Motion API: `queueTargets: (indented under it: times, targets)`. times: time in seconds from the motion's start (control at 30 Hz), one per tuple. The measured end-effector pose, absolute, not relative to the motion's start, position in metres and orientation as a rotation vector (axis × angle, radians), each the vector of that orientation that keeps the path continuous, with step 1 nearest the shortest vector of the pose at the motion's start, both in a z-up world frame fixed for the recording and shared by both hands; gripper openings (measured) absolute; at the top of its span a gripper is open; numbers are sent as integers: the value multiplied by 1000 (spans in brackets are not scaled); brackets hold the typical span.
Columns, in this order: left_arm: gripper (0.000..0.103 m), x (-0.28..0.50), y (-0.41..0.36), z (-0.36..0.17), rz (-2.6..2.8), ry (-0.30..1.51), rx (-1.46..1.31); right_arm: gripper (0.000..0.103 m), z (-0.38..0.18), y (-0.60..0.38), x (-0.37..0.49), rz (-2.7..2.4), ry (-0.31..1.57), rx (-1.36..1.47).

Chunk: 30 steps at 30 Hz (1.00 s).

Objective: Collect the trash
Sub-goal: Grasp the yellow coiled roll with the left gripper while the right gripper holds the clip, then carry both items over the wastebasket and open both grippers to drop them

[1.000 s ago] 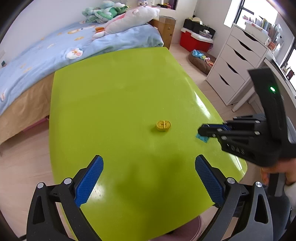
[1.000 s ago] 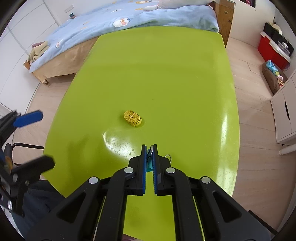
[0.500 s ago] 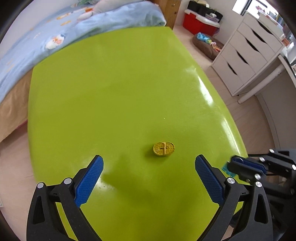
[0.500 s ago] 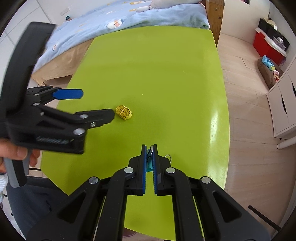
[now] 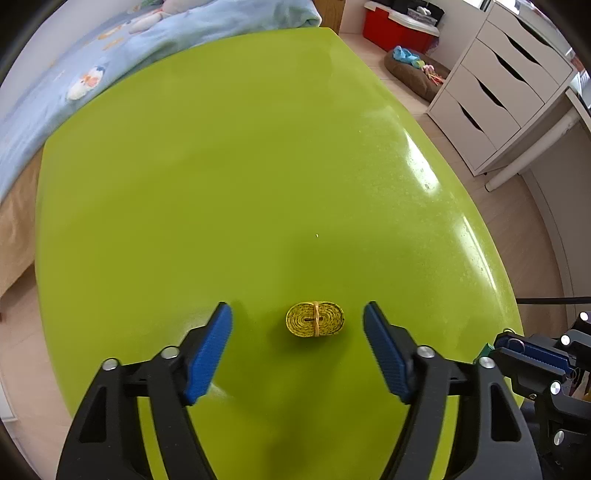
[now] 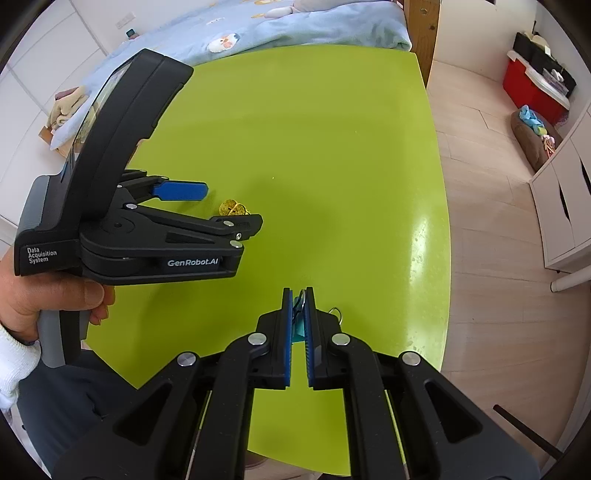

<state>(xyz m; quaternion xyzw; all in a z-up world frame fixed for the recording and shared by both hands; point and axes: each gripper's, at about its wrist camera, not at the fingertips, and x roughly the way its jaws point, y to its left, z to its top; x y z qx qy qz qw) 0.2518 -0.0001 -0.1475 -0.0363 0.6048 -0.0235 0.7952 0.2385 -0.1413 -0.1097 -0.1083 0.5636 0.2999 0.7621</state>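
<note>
A small yellow coiled tape bound with a rubber band (image 5: 314, 319) lies on the green table (image 5: 240, 166). My left gripper (image 5: 297, 325) is open, with the coil between its blue fingertips, just above the table. In the right wrist view the coil (image 6: 233, 209) shows beyond the left gripper (image 6: 218, 206). My right gripper (image 6: 299, 295) is shut on a small teal item with a metal ring (image 6: 298, 325), held over the table's near right part. It shows at the right edge of the left wrist view (image 5: 495, 345).
A bed with a blue quilt (image 5: 110, 48) borders the table's far side. A white drawer unit (image 5: 498, 85), a red box (image 5: 399, 26) and a brown pet bed (image 5: 417, 74) stand on the wooden floor to the right.
My left gripper has moved forward and down until the yellow coil sits between its fingers. The right gripper has stayed shut on the teal item.
</note>
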Motion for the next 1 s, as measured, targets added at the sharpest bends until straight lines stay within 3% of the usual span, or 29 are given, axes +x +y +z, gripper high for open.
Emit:
queueTargets:
  times: [0.1, 0.17, 0.2, 0.6, 1.0]
  targets:
    - [53, 251, -2, -147, -24, 1295, -36, 5, -111, -141, 238, 652, 1228, -236]
    - [41, 251, -1, -145, -12, 1292, -21, 5, -111, -141, 238, 652, 1229, -235]
    - [29, 251, -1, -144, -16, 1293, -18, 5, -111, -141, 237, 653, 1228, -235]
    - [28, 235, -2, -125, -32, 1261, 3, 5, -105, -137, 230, 669, 1208, -239]
    - [27, 168, 9, -79, -36, 1148, -8, 5, -79, -131, 201, 710, 1142, -267]
